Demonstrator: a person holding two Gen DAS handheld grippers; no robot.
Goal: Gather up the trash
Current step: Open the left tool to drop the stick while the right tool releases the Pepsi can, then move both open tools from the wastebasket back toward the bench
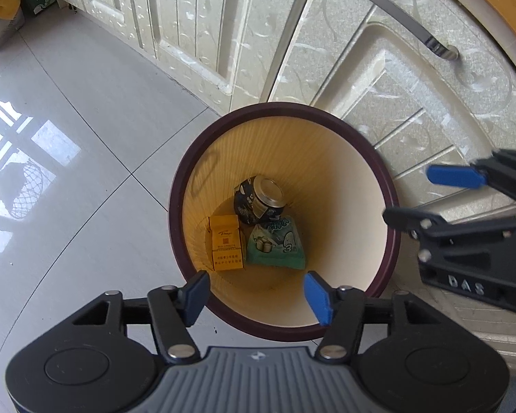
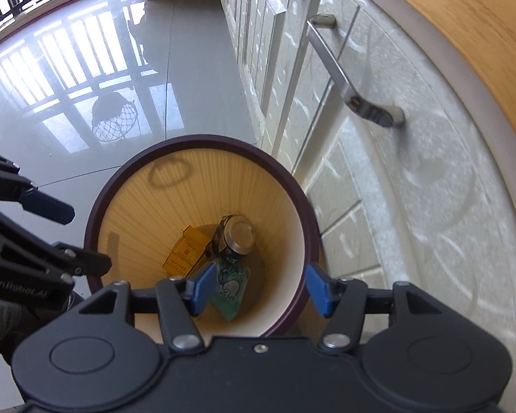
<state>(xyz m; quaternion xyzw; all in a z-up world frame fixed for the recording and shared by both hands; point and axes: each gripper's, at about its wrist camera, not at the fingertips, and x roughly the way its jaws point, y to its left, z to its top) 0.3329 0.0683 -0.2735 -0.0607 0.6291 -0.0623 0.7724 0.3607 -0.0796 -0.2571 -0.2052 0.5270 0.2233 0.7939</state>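
Trash: dark can (image 1: 260, 200), yellow carton (image 1: 226, 243), green packet (image 1: 277, 245), all lying at bottom of round bin (image 1: 388, 186) beside cabinet (image 1: 412, 96). Left gripper (image 1: 258, 296), right gripper (image 2: 258, 287): above bin, jaws apart, nothing between.

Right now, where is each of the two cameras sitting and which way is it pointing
Left wrist: on the left gripper, looking steeply down into the trash bin; its own open jaws show, with the right gripper at the right edge.
Right wrist: on the right gripper, looking down into the bin from nearer the cabinet; its open jaws and the left gripper show.
Shared: bin, can, yellow box, green packet, cabinet, floor.
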